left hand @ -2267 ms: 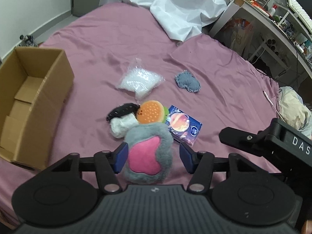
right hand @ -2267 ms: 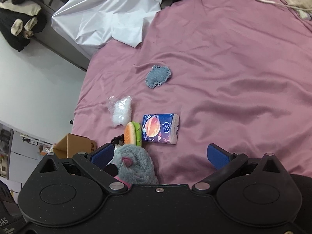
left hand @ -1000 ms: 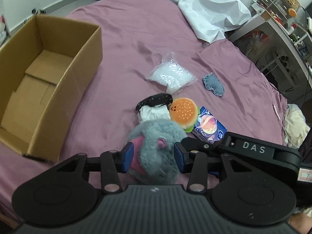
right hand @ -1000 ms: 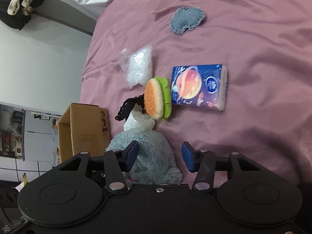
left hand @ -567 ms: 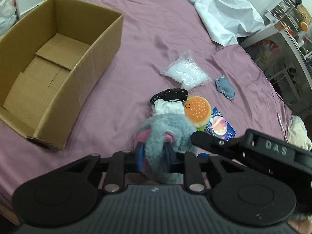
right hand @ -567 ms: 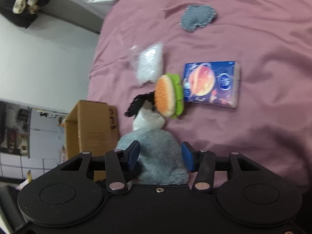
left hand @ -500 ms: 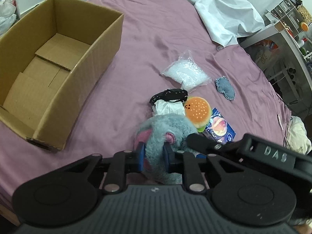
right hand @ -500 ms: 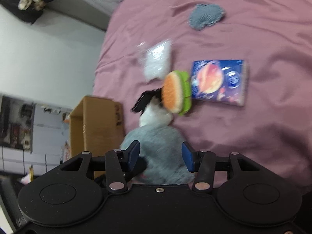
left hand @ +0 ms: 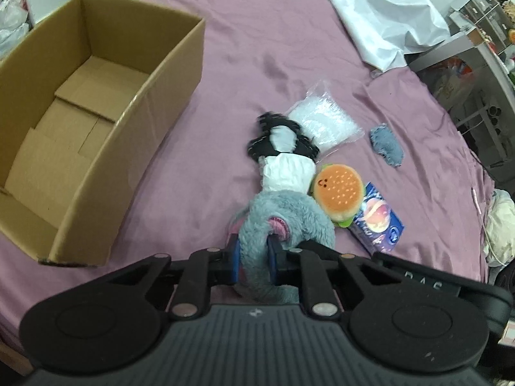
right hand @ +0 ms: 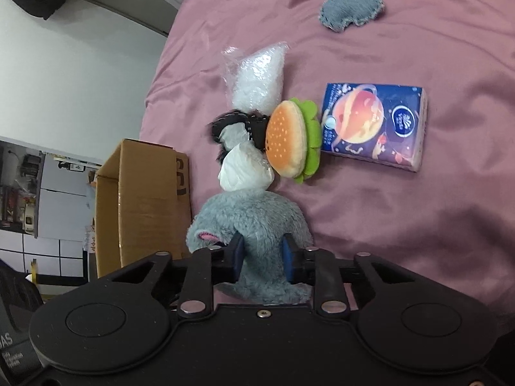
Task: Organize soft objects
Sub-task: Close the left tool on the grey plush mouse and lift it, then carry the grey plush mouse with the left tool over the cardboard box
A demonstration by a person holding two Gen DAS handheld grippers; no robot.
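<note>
A grey and pink plush toy (left hand: 283, 218) lies on the purple bedsheet (left hand: 257, 41). My left gripper (left hand: 252, 252) is shut on it, squeezing its fur. My right gripper (right hand: 263, 254) is shut on the same plush toy (right hand: 254, 222) from another side. Beyond it lie a white and black soft item (left hand: 283, 157), a burger plush (left hand: 339, 191), a clear bag of white filling (left hand: 323, 124), a blue denim pouch (left hand: 386, 144) and a blue tissue pack (left hand: 378, 218). An open, empty cardboard box (left hand: 80, 112) stands to the left.
A white sheet (left hand: 379, 9) is bunched at the far end of the bed. Shelves with clutter (left hand: 482, 32) stand beyond the bed's right edge. The box side also shows in the right wrist view (right hand: 145, 199).
Both grippers have closed tightly on the grey plush toy. The right gripper went from open around it to shut. The plush has shifted and the white and black item now shows more.
</note>
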